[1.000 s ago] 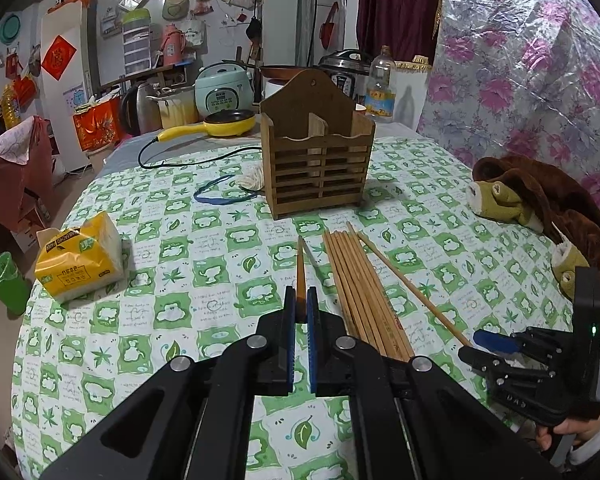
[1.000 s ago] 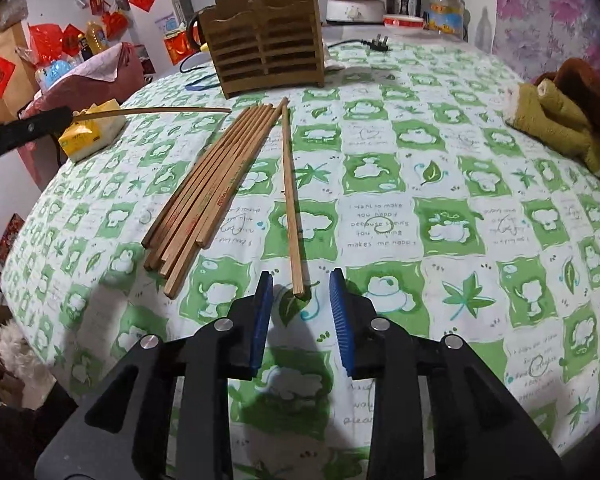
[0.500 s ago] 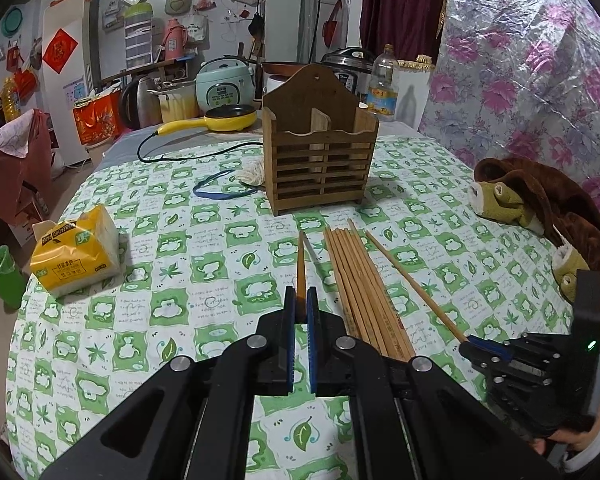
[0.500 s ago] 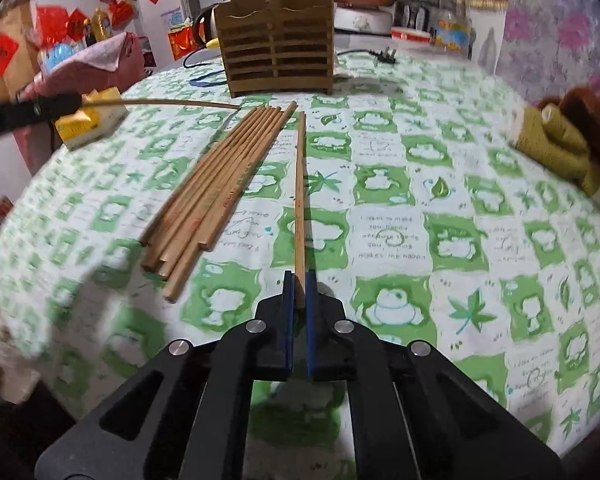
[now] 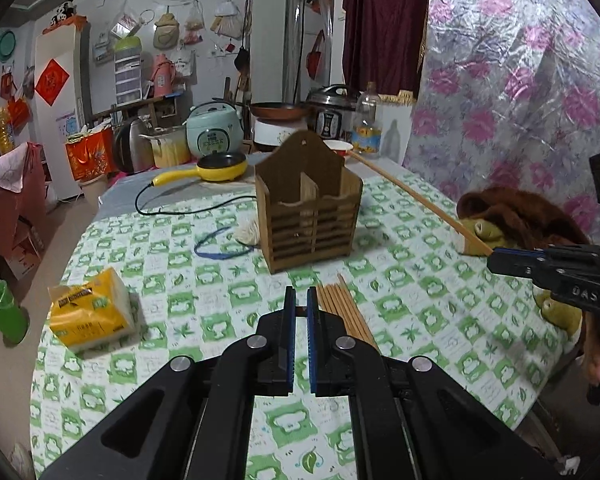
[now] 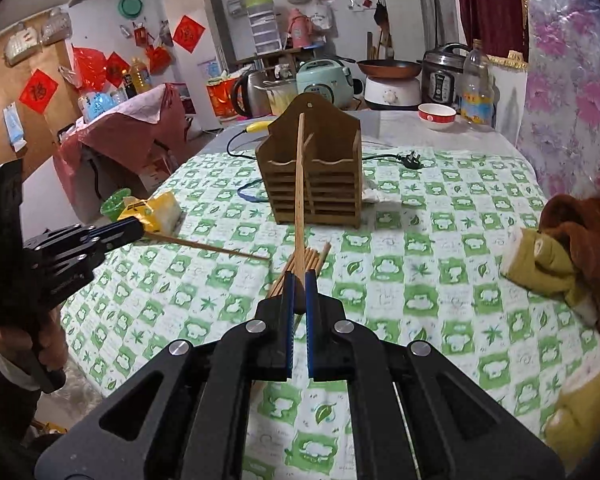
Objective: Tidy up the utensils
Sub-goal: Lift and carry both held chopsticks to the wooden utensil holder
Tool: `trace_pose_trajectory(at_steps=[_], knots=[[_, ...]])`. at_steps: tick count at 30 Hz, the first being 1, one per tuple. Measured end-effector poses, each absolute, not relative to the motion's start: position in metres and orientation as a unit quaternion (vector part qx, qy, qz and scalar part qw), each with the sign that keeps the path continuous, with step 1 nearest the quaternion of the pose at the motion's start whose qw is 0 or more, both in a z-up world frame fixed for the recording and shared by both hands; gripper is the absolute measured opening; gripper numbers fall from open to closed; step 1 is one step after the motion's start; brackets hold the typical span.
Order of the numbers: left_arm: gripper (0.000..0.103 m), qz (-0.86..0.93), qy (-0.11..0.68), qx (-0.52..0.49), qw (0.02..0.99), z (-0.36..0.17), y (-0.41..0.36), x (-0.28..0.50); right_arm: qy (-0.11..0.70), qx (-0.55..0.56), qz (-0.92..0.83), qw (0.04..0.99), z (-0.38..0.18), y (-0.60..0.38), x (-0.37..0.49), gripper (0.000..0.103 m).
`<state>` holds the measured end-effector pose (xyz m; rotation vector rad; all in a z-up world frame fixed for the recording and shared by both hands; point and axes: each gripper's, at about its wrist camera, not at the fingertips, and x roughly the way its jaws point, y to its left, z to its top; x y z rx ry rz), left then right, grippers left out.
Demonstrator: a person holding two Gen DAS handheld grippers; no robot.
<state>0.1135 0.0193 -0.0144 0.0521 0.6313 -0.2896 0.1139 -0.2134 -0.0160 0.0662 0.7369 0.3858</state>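
One chopstick (image 6: 299,184) is clamped by the right gripper (image 6: 299,280), pointing at the wooden utensil holder (image 6: 312,172) (two compartments); another chopstick (image 6: 208,245) is gripped by the left gripper (image 6: 134,229), above the table's chopstick bundle (image 5: 342,308).

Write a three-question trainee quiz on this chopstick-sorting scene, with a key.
1. True or false: the right gripper is shut on a single chopstick.
2. Where does the chopstick bundle lie?
A. inside the holder
B. flat on the tablecloth, on the near side of the holder
C. on top of the tissue pack
3. Fill in: a divider splits the wooden holder into ___ compartments.

Key: 1 true; 2 B; 3 two.
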Motion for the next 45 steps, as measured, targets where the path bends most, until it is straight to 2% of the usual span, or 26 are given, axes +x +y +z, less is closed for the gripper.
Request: trace_pose_trajectory(at_steps=[6, 11, 28, 45], knots=[[0.006, -0.144, 0.309, 0.022, 0.94, -0.01, 0.023, 0.121, 0.415, 0.038, 0.178, 0.892, -0.021, -0.218, 0.147, 0.006], [0.006, -0.146, 0.303, 0.021, 0.942, -0.002, 0.025, 0.125, 0.432, 0.032, 0.166, 0.886, -0.019, -0.218, 0.164, 0.006], [0.006, -0.132, 0.213, 0.071, 0.966, 0.087, 0.01, 0.152, 0.506, 0.046, 0.172, 0.844, -0.003, -0.21, 0.207, 0.006], [0.006, -0.123, 0.257, 0.068, 0.956, 0.061, -0.004, 0.221, 0.572, 0.108, 0.179, 0.793, -0.001, -0.222, 0.251, 0.006]])
